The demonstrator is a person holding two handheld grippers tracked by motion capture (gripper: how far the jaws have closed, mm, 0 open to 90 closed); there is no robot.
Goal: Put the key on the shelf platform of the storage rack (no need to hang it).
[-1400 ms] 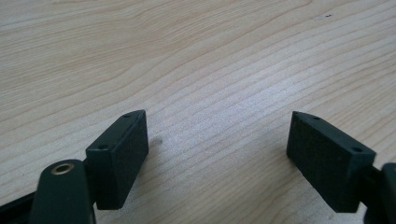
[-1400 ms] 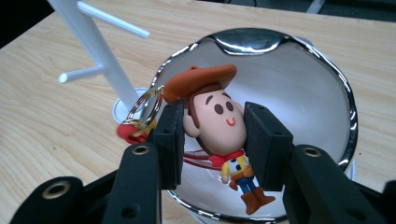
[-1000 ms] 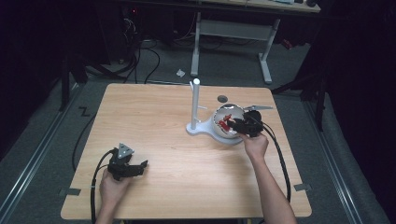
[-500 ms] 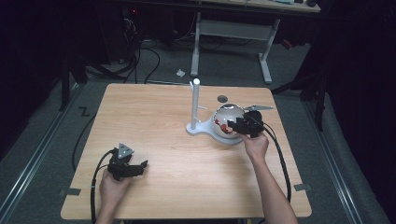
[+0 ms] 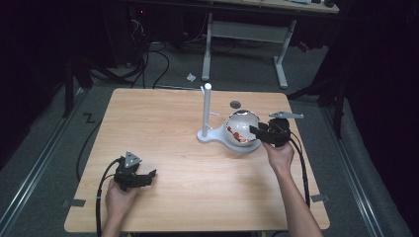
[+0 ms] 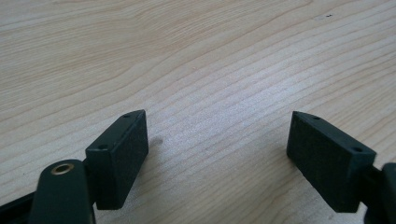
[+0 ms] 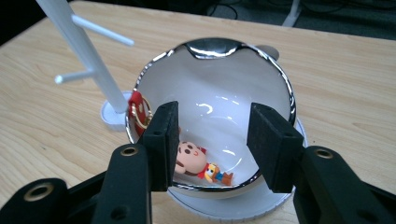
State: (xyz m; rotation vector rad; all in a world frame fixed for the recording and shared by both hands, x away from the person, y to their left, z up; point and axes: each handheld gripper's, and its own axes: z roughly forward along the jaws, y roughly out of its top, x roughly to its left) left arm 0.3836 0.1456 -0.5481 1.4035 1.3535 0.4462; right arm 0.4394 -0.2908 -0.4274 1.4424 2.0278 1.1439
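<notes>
Right gripper (image 5: pixel 258 132) held over the near rim of the bowl (image 5: pixel 238 121), at the table's (image 5: pixel 163 123) right half. In the right gripper view its gripper (image 7: pixel 212 140) has its jaws spread, nothing between the pads but bowl wall and air. The left pad covers part of what lies inside.

Bowl white inside, shiny rim, sitting on a white base. The base's far side is hidden by the bowl; its near edge is cut off at the bottom of the right gripper view.

In the bowl: a small figure (image 7: pixel 194 161), round face, lying on the bottom near the front wall; half of it is behind the left pad. A red charm (image 7: pixel 135 105) with a gold ring hangs at the bowl's left rim; whether it joins the figure I cannot tell, the pad hides the stretch between. From the high view the contents read as red specks (image 5: pixel 239 136).

White stand (image 5: pixel 206 111) with short pegs just left of the bowl, upright; its top is cut off in the right gripper view.

Small dark disc (image 5: pixel 235 104) on the table behind the bowl, too small to make out.

Left gripper (image 5: pixel 146 175) low at the table's near left, well apart from the bowl. Jaws wide apart, bare wood between them.
</notes>
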